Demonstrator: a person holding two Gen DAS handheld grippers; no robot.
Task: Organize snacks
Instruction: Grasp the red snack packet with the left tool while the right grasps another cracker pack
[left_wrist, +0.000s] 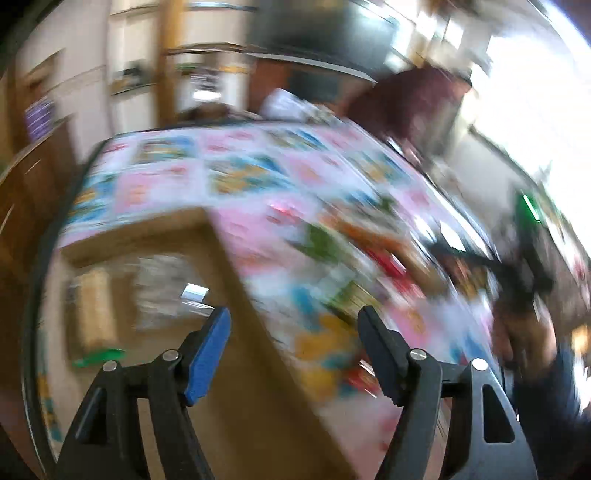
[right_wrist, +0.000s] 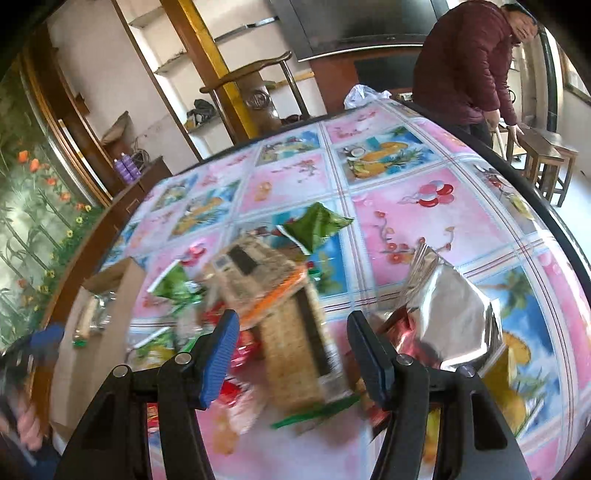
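The left wrist view is blurred by motion. My left gripper (left_wrist: 293, 321) is open with nothing between its fingers, and it hangs over the near wall of a cardboard box (left_wrist: 236, 280). Clear-wrapped snack packs (left_wrist: 162, 291) lie inside the box. My right gripper (right_wrist: 291, 328) is open above a pile of snacks. A long cracker pack (right_wrist: 295, 347) lies below the gap between its fingers, and neither pad touches it. A second cracker pack (right_wrist: 251, 269), green packets (right_wrist: 317, 225), red packets (right_wrist: 243, 350) and a silver foil bag (right_wrist: 454, 317) lie around it.
The snacks lie on a round table with a pink and blue fruit-print cloth (right_wrist: 406, 206). The cardboard box (right_wrist: 110, 295) stands at its left edge. A person in a dark red jacket (right_wrist: 465, 62) bends over wooden stools (right_wrist: 550, 155) beyond the table. A chair (right_wrist: 258, 85) stands behind it.
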